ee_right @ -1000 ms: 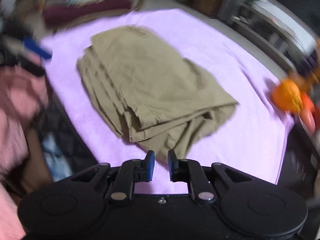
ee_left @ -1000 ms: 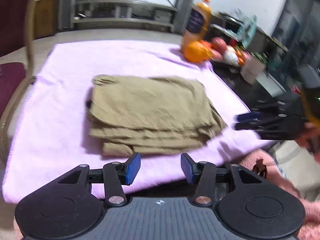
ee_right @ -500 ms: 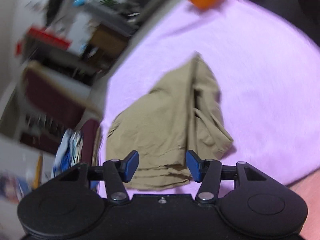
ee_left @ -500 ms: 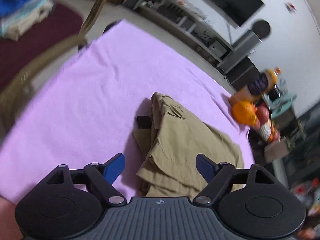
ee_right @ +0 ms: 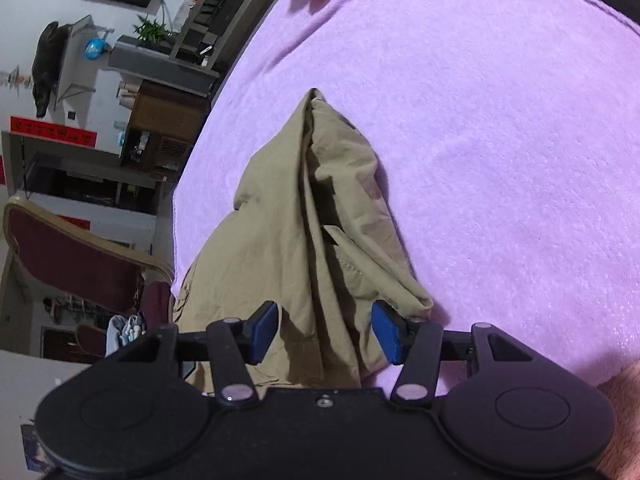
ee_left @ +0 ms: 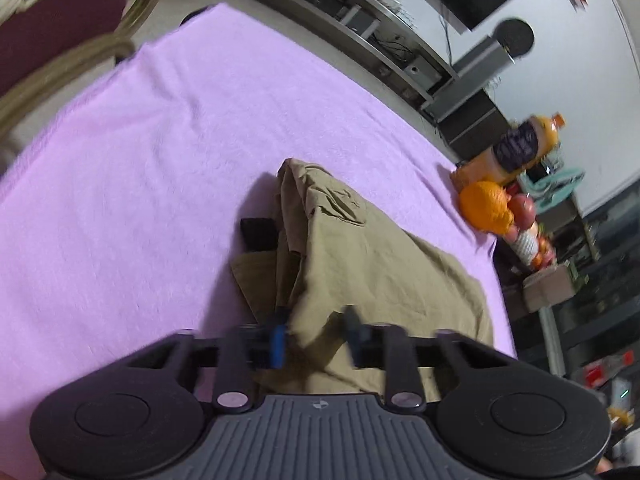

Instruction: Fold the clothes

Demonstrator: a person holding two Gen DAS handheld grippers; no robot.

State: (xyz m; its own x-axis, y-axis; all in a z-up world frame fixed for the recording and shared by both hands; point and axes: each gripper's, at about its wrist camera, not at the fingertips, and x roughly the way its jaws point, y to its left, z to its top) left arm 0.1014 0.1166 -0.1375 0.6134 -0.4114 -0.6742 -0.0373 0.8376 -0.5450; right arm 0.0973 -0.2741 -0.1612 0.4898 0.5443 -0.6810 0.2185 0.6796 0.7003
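Blanket (ee_left: 160, 128), lilac, bears khaki garment (ee_left: 380, 264); left gripper (ee_left: 316, 336) and right gripper (ee_right: 326, 330) agape, empty.

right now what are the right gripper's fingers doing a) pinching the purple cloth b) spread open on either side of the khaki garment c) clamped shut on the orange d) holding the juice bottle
b: the right gripper has its blue fingers spread apart, with the khaki garment bunched between them on the purple cloth.

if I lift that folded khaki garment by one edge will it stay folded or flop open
The khaki garment will probably flop: its layers already sag and gape along the near edge. It looks thin and creased, so likely light. The fuzzy purple cloth beneath may drag at it, so pushing could bunch it.
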